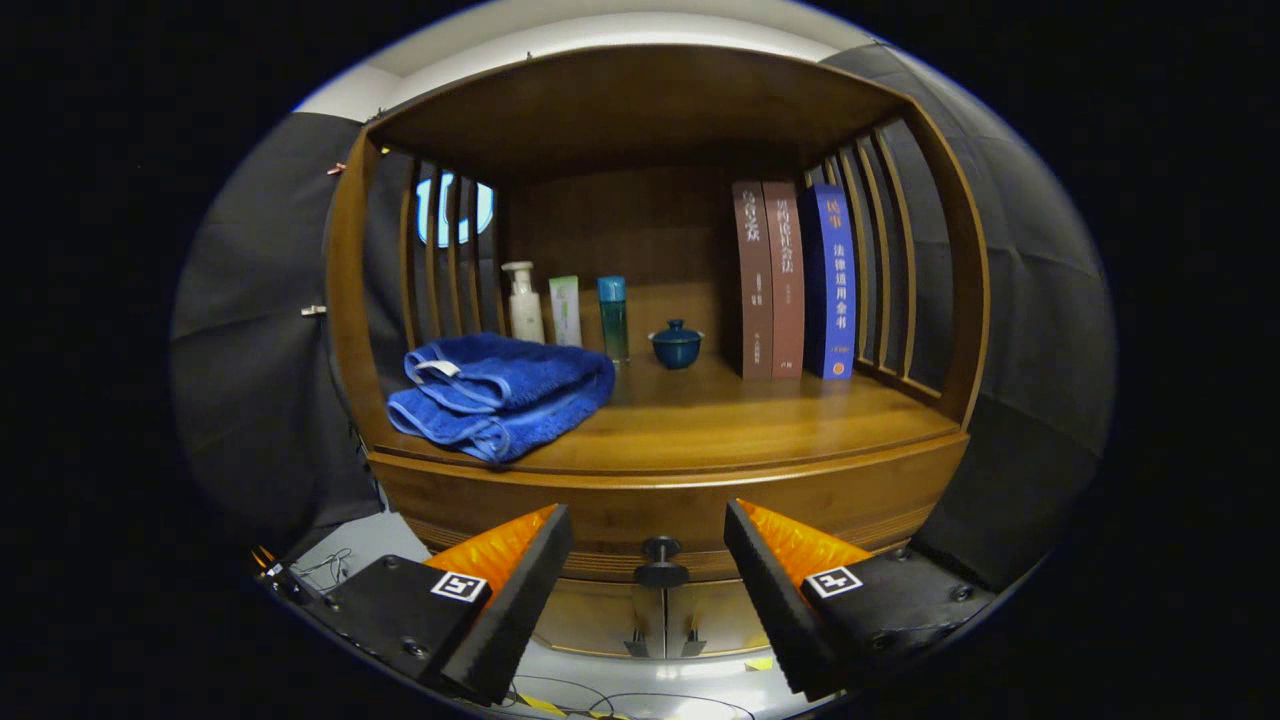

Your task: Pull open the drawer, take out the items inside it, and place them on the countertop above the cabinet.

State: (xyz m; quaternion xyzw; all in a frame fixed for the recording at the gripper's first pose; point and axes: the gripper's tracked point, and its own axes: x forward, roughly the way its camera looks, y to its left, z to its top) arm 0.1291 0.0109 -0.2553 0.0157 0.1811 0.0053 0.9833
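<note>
Hand-held gripper (pixel 648 545) gapes empty around one drawer knob (pixel 660 561); three books (pixel 793 280), one towel (pixel 500 393).

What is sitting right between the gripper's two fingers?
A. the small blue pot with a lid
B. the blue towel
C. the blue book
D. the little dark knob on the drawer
D: the drawer knob sits in the gap of the open gripper, untouched, while the folded blue towel lies beyond the fingers on the countertop.
</note>
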